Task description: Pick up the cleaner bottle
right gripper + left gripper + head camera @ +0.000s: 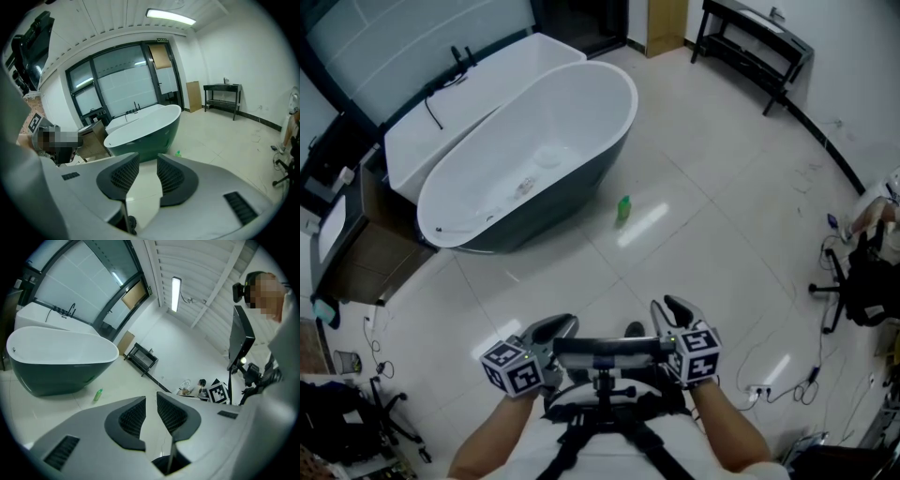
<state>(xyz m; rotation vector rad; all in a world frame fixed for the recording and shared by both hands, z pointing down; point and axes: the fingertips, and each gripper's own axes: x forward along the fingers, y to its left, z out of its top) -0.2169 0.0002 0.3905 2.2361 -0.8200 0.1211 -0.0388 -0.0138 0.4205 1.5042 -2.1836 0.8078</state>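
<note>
The cleaner bottle (622, 209) is small and green and stands upright on the pale tile floor, just off the near end of the bathtub. It also shows small in the left gripper view as the bottle (98, 394), and in the right gripper view as the bottle (178, 153) just above the right jaw. My left gripper (555, 328) and right gripper (673, 307) are held side by side close to the person's body, well short of the bottle. Each has a narrow gap between its pads with nothing in it: left gripper (151, 401), right gripper (148, 159).
A dark-sided white bathtub (614, 141) lies at the upper left, with a wooden cabinet (370, 248) beside it. A black bench (755, 42) stands along the far wall. At the right are an office chair (853, 281) and floor cables (769, 384).
</note>
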